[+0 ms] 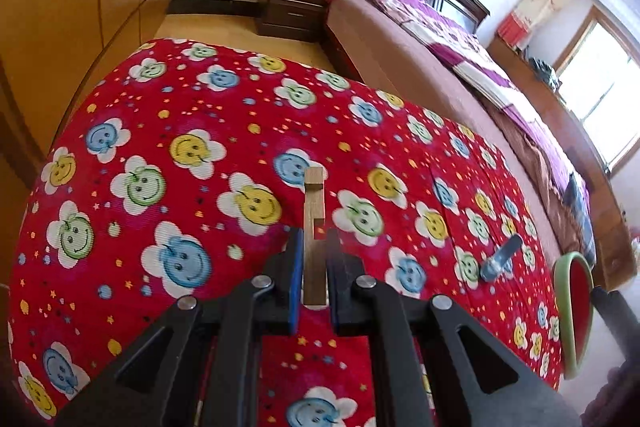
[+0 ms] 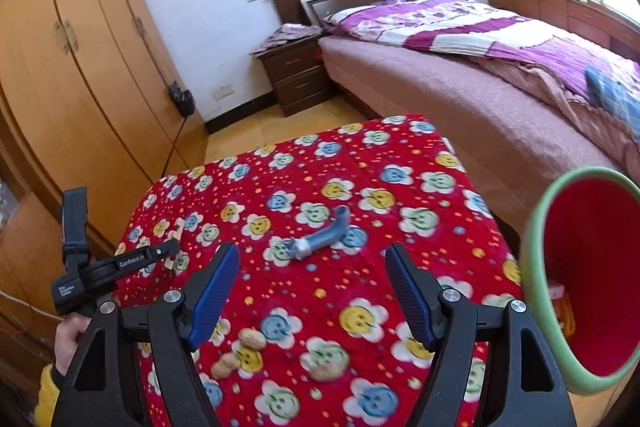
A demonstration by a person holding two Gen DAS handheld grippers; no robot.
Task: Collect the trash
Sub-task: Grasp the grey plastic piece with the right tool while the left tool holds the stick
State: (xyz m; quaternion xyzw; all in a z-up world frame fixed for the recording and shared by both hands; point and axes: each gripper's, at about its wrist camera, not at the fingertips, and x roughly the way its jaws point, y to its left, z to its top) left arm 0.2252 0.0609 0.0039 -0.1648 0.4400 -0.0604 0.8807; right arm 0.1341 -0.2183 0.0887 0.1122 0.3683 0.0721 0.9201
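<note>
L gripper (image 1: 314, 247) clamps wooden piece (image 1: 314, 223); only R view shows peanuts (image 2: 240, 351) (R gripper (image 2: 312, 291) agape).

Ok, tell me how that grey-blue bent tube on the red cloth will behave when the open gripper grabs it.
The grey-blue tube keeps its bend lying free, so it is probably stiff plastic. Its round body may roll or swivel on the red cloth when nudged. It looks small and hollow, likely light; the right gripper may find the smooth curve slippery, so grip the straight part.
</note>
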